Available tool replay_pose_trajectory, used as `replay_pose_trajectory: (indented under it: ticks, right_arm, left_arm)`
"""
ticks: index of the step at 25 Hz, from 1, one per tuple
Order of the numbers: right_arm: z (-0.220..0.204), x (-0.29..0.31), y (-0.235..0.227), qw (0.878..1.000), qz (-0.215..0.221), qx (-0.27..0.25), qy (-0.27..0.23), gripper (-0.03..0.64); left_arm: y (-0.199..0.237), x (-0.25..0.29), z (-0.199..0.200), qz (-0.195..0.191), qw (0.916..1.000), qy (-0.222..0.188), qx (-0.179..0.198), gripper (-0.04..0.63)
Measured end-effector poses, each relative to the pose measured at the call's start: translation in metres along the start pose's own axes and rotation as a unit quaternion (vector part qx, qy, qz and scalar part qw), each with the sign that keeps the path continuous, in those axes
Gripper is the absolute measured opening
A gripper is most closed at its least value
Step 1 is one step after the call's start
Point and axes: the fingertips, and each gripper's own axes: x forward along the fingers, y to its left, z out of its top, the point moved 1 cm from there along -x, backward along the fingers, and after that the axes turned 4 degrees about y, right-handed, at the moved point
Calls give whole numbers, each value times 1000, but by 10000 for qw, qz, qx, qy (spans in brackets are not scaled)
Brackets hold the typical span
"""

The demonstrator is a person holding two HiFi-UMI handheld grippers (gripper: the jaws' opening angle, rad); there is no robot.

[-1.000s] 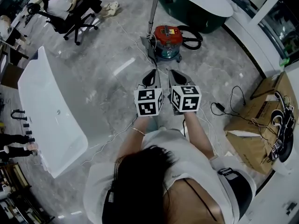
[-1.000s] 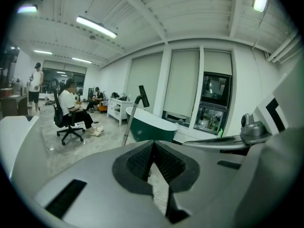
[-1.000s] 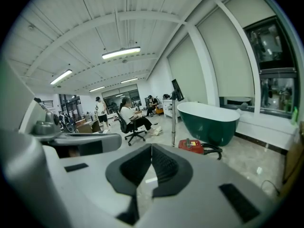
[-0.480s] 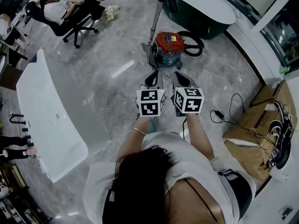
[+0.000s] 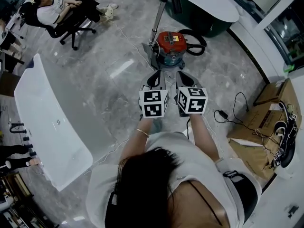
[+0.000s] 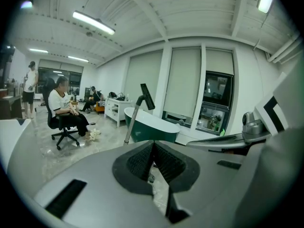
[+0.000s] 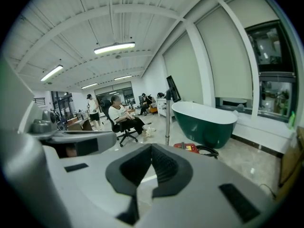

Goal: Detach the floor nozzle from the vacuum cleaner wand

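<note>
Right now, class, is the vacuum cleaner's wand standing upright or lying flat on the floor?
Upright: the wand stands as a near-vertical pole beside the red vacuum cleaner, its handle end at the top.

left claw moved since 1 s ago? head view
Yes. The left claw has moved forward, toward the red vacuum cleaner; the gap between them in the head view is smaller now.

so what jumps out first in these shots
The red vacuum sits on the floor dead ahead, its wand rising toward a dark green bathtub behind it. Nearer, the left hand-held gripper and right hand-held gripper point at it side by side, both shut and empty. A white bathtub fills the left of the head view.
</note>
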Motion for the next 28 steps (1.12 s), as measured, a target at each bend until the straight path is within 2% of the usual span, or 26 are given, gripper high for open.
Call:
replay_pose_trajectory:
  ticks: [18, 22, 28]
  right_arm:
    - [59, 75, 14, 9996, -137, -32, -255, 15]
    - [69, 88, 19, 9992, -62, -97, -393, 15]
    - [72, 99, 15, 9990, -297, 12, -325, 15]
  left_arm:
    - [62, 57, 49, -261, 9994, -145, 146, 3]
    - [66, 71, 56, -427, 9988, -122, 200, 3]
    - [69, 83, 57, -641, 9976, 5, 255, 3]
